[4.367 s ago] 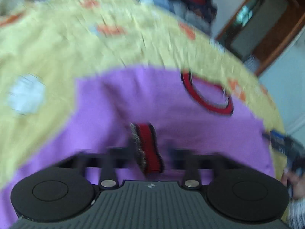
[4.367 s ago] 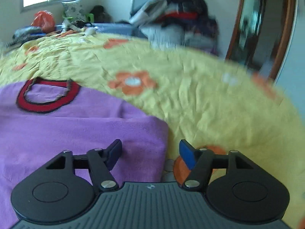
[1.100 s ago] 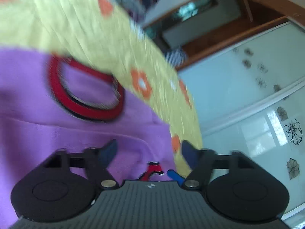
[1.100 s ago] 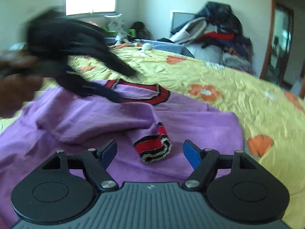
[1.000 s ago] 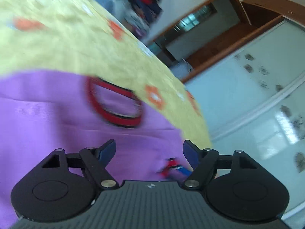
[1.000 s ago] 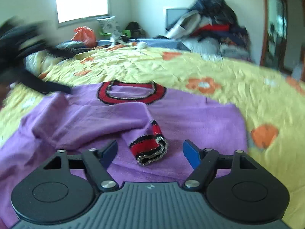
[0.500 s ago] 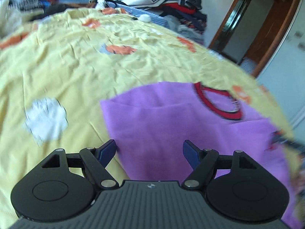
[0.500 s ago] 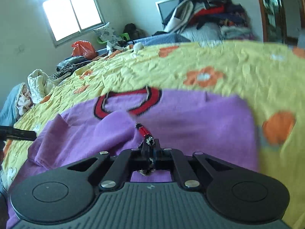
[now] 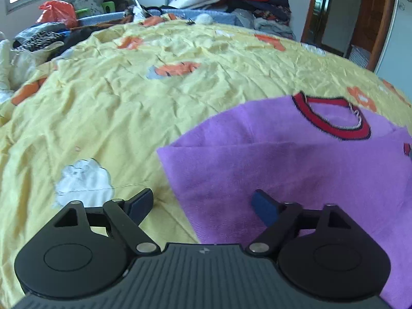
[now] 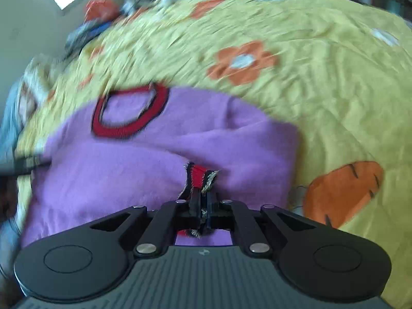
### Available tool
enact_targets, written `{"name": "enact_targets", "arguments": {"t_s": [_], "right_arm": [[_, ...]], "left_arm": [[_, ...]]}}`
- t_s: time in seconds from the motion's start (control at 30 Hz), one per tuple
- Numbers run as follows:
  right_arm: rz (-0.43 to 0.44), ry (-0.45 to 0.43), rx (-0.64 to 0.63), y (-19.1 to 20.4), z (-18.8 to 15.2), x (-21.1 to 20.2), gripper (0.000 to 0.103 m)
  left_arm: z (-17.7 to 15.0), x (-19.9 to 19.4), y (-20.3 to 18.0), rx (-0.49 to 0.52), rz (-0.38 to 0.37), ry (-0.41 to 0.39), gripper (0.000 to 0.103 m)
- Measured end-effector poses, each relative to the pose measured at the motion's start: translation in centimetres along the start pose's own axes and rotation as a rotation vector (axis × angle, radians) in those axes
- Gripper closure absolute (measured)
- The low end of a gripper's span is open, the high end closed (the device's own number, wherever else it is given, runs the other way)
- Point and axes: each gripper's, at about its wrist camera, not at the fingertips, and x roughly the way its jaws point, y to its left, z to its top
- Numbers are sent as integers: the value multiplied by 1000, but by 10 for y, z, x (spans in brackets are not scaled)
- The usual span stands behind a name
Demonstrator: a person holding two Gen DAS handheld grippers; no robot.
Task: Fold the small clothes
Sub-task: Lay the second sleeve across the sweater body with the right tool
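The right tool pinches the red-and-black striped cuff of the purple knit sweater; the left tool is opening, empty, over the sweater's edge on the yellow flowered bedspread.

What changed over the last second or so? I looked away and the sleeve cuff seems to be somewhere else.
The right tongs closed on the striped cuff, which had lain loose on the purple sweater. The left tongs swung over to the sweater's folded edge, jaws opening, nothing between the pads. The sweater stays on the yellow bedspread.
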Motion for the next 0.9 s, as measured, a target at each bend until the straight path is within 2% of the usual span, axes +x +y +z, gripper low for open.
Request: {"name": "enact_targets", "arguments": {"t_s": [0.07, 0.13, 0.27, 0.33, 0.4, 0.5, 0.53, 0.6, 0.63, 0.67, 0.7, 0.77, 0.83, 0.87, 0.9], "right_arm": [[-18, -36, -22, 9, -14, -6, 94], [-34, -62, 13, 10, -29, -9, 94], [-2, -152, 126, 5, -56, -15, 94], [25, -179, 181, 2, -59, -13, 93], [38, -202, 238, -1, -62, -12, 93], [23, -220, 287, -4, -64, -18, 90], [17, -234, 287, -4, -66, -22, 87], [29, -228, 276, -2, -68, -22, 70], [30, -232, 288, -2, -68, -22, 70], [41, -240, 300, -2, -69, -21, 64], [61, -250, 306, -2, -69, -18, 53], [55, -259, 243, 9, -67, -11, 50], [57, -260, 209, 17, -64, -4, 54], [72, -246, 227, 16, -61, -1, 92], [96, -246, 242, 15, -60, 0, 97]], "left_arm": [[-2, -17, 1, -31, -40, -31, 21], [-6, -32, -2, -40, -90, -62, 19], [-18, -46, -24, 13, -186, -77, 17], [-24, -38, -39, 78, -180, -62, 16], [-31, -23, -48, 128, -138, -33, 16], [-39, -11, -49, 157, -111, -30, 8], [-40, -10, -47, 154, -116, -30, 7], [-40, -9, -43, 158, -118, -28, 5], [-40, -9, -42, 159, -119, -27, 4], [-40, -9, -42, 158, -119, -27, 4], [-40, -8, -42, 157, -117, -28, 2], [-40, -8, -43, 154, -112, -30, 1], [-39, -8, -44, 150, -110, -27, 1], [-39, -9, -43, 143, -111, -24, 1], [-37, -9, -42, 133, -115, -20, 2]]}}
